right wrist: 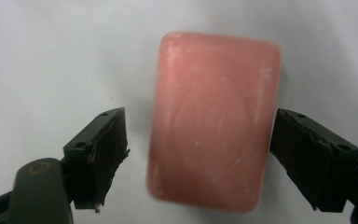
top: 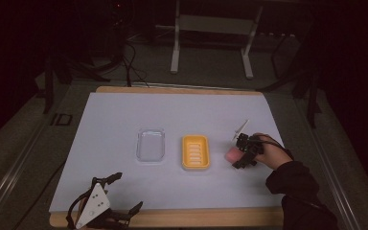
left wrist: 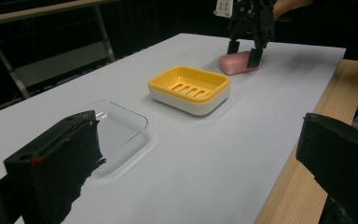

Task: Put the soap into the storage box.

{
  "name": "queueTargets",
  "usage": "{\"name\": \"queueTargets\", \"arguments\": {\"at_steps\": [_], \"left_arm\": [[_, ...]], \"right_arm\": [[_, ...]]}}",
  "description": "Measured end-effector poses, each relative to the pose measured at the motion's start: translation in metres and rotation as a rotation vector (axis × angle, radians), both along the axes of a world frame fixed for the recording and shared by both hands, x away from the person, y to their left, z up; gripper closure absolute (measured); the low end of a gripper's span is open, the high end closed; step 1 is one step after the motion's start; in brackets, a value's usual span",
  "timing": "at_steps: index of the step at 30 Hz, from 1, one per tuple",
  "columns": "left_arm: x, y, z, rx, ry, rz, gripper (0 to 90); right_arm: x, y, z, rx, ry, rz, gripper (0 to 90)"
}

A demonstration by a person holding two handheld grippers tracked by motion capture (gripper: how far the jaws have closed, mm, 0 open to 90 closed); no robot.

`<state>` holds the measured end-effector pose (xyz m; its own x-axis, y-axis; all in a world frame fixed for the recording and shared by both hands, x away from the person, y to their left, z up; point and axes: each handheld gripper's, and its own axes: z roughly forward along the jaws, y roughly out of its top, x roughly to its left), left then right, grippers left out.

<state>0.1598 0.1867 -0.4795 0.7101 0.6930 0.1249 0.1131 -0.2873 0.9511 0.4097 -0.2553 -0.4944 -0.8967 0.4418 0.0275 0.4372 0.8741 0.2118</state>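
A pink bar of soap [top: 231, 154] [left wrist: 237, 63] [right wrist: 214, 93] lies flat on the white sheet at the right. My right gripper [top: 238, 153] [left wrist: 244, 52] [right wrist: 200, 121] points down over it with one jaw on each side of the bar. The jaws are open: a gap shows at the left pad [right wrist: 107, 149], and the right pad [right wrist: 303, 154] sits close to the bar's edge. My left gripper [top: 124, 194] [left wrist: 200, 154] rests at the table's near left edge, open wide with nothing between its jaws.
A yellow slotted soap dish [top: 195, 139] [left wrist: 168, 81] on a white base stands mid-table, left of the soap. A clear plastic tray [top: 151, 144] [left wrist: 121, 121] lies further left. The white sheet [top: 124, 120] covers a wooden board whose edge [top: 196, 218] shows in front.
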Motion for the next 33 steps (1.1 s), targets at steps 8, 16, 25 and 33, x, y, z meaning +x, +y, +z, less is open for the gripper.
{"name": "queueTargets", "arguments": {"at_steps": [8, 16, 25, 33], "left_arm": [[0.0, -0.001, 0.0, 0.0, 0.0, -0.001, 0.4], [0.0, -0.001, -0.001, 0.008, 0.002, -0.002, 0.4], [0.0, -0.001, -0.001, 0.008, 0.002, 0.0, 0.4], [0.0, -0.001, -0.001, 0.008, 0.0, -0.001, 0.4]], "right_arm": [[0.0, 0.005, -0.007, -0.036, -0.021, 0.023, 26.5], [0.001, 0.006, -0.005, -0.038, -0.017, -0.057, 36.6], [-0.002, 0.014, -0.004, -0.062, 0.004, -0.262, 37.5], [-0.013, 0.023, 0.001, -0.088, -0.09, -0.505, 37.6]]}}
